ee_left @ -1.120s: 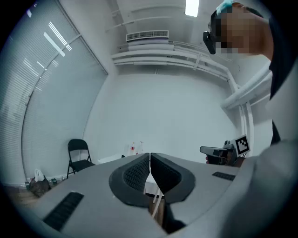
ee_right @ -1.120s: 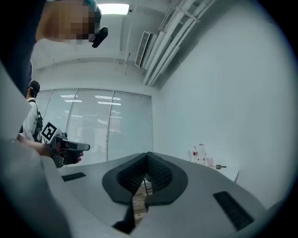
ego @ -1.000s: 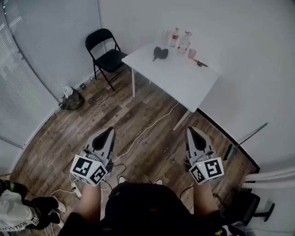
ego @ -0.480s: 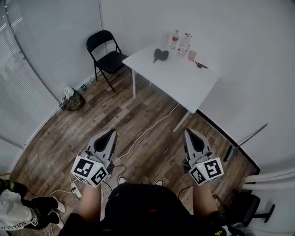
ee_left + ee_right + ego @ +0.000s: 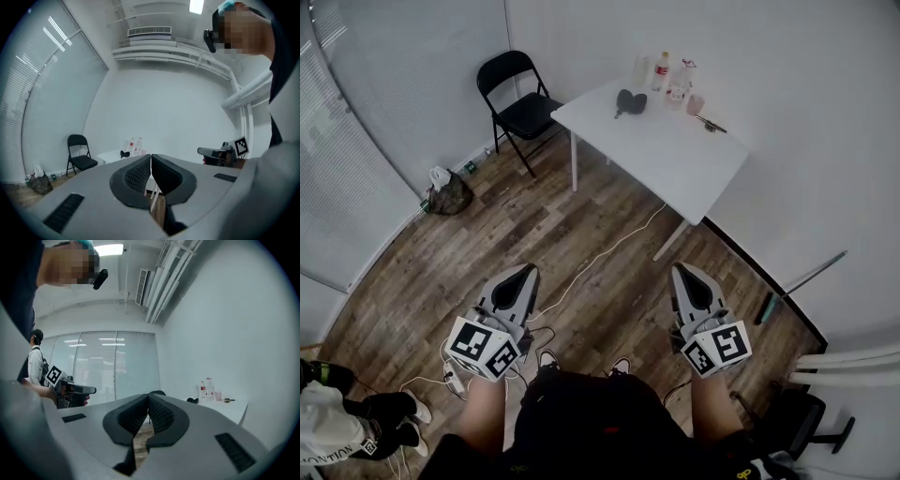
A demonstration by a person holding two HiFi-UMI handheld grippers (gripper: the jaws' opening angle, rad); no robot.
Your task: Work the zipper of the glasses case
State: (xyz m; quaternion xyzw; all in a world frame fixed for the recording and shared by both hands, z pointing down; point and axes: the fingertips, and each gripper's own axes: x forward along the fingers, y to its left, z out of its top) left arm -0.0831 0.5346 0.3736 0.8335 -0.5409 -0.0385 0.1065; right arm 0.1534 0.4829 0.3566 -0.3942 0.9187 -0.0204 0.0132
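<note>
above the wood floor, well short of the white table, the left gripper and right gripper — 2 in all — hold their jaws pressed together on nothing, while the dark glasses case lies on the table's far end near the bottles

One table, one folding chair, one glasses case, two tools
</note>
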